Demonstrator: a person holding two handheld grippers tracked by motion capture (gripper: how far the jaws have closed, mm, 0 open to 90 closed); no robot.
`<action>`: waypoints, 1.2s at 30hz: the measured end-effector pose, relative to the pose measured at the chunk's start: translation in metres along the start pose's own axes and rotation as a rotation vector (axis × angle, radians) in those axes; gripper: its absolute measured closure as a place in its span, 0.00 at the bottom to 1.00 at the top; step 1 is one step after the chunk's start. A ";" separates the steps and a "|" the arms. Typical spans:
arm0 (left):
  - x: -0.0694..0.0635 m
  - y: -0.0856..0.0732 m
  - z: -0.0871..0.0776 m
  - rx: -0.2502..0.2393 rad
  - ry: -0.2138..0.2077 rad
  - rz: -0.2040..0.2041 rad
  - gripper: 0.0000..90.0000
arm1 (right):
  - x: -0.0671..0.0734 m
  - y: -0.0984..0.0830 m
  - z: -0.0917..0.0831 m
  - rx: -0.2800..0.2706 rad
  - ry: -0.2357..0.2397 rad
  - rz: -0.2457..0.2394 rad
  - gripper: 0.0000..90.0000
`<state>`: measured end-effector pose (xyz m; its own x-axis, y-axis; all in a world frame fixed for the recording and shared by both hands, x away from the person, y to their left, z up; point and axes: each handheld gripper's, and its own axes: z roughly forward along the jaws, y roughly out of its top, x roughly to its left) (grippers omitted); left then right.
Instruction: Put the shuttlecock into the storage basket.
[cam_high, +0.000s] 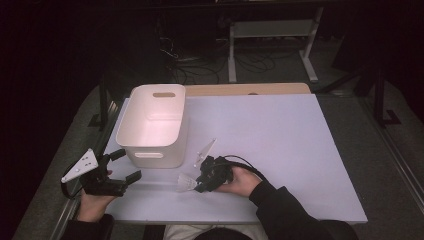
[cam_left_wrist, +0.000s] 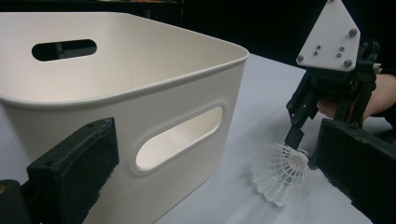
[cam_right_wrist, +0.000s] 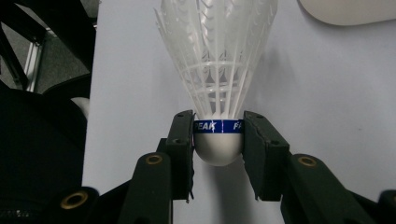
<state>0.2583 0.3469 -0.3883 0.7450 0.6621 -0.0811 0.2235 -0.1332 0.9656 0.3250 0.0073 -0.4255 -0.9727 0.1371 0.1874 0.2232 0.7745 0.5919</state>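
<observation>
Since the hold is only on the rounded base: risk: the shuttlecock (cam_right_wrist: 218, 93) could squirt out or tip as it lifts, the pads meeting a curved surface.
Second risk: its skirt may catch the bin (cam_high: 154, 125) rim if carried low.
Right gripper (cam_right_wrist: 218, 137): jaws closed against the base at its blue band.
Left gripper (cam_high: 122, 167): jaws wide apart, holding nothing, beside the bin.
Place: on the table (cam_high: 280, 135), just in front of the bin.
Axis: lying flat, base toward the right gripper, skirt pointing away, toward the left gripper.

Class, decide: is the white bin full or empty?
Empty: the high view shows the bin's bare inside; the shuttlecock lies outside on the table.
</observation>
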 end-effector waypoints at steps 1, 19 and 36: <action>0.000 0.000 0.000 0.001 0.001 0.000 0.00 | 0.000 0.000 -0.001 -0.005 0.002 0.001 0.71; 0.001 -0.001 0.001 0.003 0.021 -0.009 0.00 | -0.004 0.001 -0.054 -0.125 -0.047 0.043 0.71; 0.002 -0.002 0.002 0.004 0.024 -0.025 0.00 | -0.013 0.012 -0.103 -0.214 -0.101 0.057 0.71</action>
<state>0.2608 0.3474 -0.3905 0.7243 0.6824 -0.0989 0.2440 -0.1195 0.9624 0.3464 -0.0494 -0.3399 -0.9572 0.2459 0.1526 0.2760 0.6164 0.7375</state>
